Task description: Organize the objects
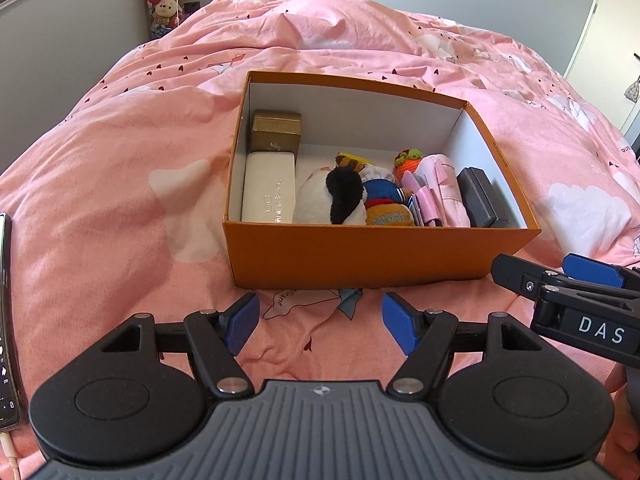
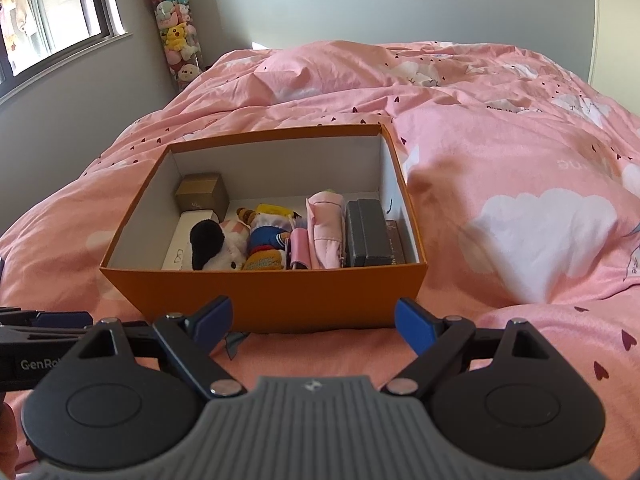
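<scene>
Currently, the orange box [image 1: 360, 252] is set on the pink duvet [image 1: 120, 200], packed with a gold case [image 1: 276, 132], a white case [image 1: 268, 192], plush toys [image 1: 336, 200] and grey boxes [image 2: 368, 232]. Both the left gripper [image 1: 318, 322] and the right gripper [image 2: 312, 326] are held spread and empty just short of it. No loose items are seen outside, so sorting is judged nearly complete.

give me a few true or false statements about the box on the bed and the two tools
1. The orange box sits open on the pink bedding. True.
2. The gold box lies outside the orange box. False: it is inside, in a back corner.
3. Both the left tool and the right tool are open and empty. True.
4. The left tool grips the white case. False: the case lies inside the box, untouched.
5. The black-and-white plush lies on the bedding. False: it is in the box.
</scene>
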{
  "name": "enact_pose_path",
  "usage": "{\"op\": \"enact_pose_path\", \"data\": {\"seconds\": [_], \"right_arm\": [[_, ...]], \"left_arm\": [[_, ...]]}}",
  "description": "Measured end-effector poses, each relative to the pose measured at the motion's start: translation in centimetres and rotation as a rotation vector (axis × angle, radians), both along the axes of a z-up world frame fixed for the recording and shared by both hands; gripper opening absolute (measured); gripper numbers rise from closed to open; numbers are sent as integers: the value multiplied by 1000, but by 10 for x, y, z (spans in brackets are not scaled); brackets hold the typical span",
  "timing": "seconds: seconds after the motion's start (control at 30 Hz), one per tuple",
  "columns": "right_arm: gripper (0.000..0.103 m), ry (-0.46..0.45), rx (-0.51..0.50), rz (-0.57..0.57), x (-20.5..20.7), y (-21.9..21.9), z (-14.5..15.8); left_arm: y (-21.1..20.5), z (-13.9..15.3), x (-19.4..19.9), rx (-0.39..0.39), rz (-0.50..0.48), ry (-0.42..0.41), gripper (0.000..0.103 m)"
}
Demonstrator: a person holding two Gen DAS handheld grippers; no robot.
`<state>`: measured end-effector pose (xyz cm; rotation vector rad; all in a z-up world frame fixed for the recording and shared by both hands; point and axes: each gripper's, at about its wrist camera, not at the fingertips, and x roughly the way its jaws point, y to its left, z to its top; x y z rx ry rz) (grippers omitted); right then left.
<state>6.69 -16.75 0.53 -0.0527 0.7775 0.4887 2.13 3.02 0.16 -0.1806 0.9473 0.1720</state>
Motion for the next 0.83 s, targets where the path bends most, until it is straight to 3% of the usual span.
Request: {"op": "enact_pose_path", "data": {"seconds": [0.83], "right_arm": [[89,2,-4,3,0,1,0]], "left_arm": [[3,1,0,20,12,5,82]]}}
